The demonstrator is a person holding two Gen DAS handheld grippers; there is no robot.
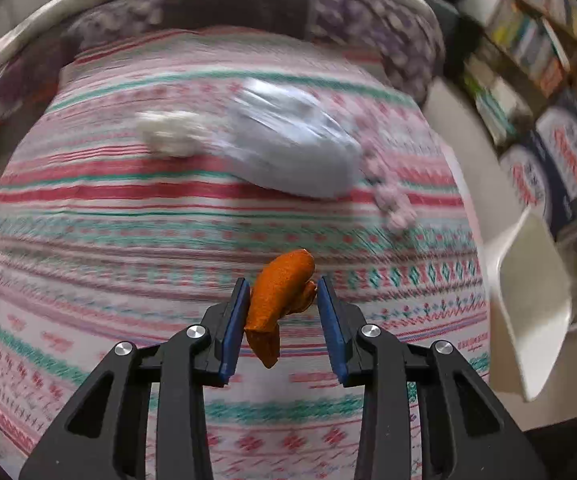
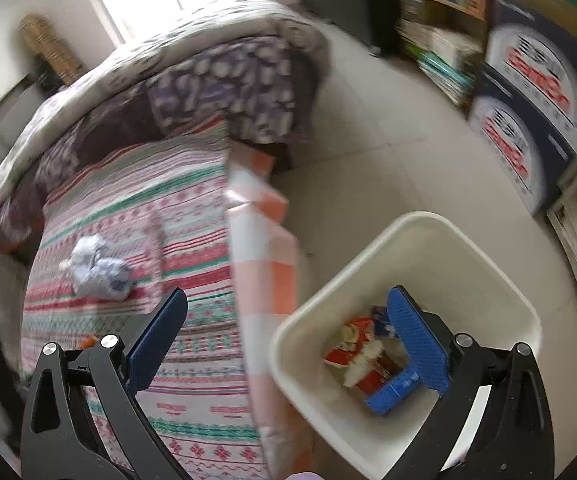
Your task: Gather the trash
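Left gripper [image 1: 280,300] clamps an orange peel [image 1: 278,300] above the striped bedspread [image 1: 128,280]. Right gripper [image 2: 284,328] gapes wide, empty, over the white bin [image 2: 448,248]; crumpled paper [image 2: 100,268] on bed.

Crumpled paper [image 2: 100,268] on striped bedspread [image 2: 192,240]

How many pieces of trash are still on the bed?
3, not counting the orange peel in the left tool: a white wad, crumpled paper beside it, and a pinkish scrap at the bed's edge. More may be out of view.
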